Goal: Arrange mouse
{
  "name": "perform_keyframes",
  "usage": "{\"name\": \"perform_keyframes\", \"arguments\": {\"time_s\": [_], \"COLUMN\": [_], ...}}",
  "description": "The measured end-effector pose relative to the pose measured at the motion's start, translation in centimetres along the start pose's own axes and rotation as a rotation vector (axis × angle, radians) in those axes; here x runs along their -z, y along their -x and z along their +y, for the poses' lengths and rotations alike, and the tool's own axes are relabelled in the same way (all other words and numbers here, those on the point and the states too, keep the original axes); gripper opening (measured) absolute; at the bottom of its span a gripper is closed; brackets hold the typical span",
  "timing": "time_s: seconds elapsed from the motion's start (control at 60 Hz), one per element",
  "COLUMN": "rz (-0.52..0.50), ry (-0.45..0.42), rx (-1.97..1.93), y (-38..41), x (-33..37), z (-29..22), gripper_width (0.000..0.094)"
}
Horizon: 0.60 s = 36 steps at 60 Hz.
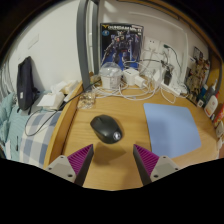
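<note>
A dark grey computer mouse point(106, 128) lies on the wooden desk point(120, 160), just ahead of my fingers and a little towards the left one. A light blue mouse mat point(171, 128) lies on the desk to the right of the mouse, apart from it. My gripper point(112, 164) is open and empty, its purple pads point(78, 160) spread wide above the bare wood, with nothing between them.
At the back of the desk stand a poster with a robot figure point(122, 45), white boxes and cables point(125, 78) and a glass point(88, 98). A bed with bedding point(25, 125) lies to the left. Bottles and clutter point(205, 95) stand at the right.
</note>
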<state>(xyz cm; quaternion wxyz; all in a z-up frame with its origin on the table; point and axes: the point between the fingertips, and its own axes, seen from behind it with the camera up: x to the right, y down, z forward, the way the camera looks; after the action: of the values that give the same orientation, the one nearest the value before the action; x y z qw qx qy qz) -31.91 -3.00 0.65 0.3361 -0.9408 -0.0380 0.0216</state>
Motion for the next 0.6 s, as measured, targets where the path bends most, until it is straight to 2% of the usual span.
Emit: {"name": "perform_keyframes", "arguments": {"time_s": [0.217,0.417,0.6], "rz": [0.030,0.065,0.046], "ry": [0.021,0.004,0.021], "rx": [0.004,-0.053,-0.098], "y": [0.4,-0.3,-0.2], "x": [-4.5,-6.7,-7.2], "z": [-3.6,-6.3,-6.4], "gripper_width": [0.0799,0.0772,0.0660]}}
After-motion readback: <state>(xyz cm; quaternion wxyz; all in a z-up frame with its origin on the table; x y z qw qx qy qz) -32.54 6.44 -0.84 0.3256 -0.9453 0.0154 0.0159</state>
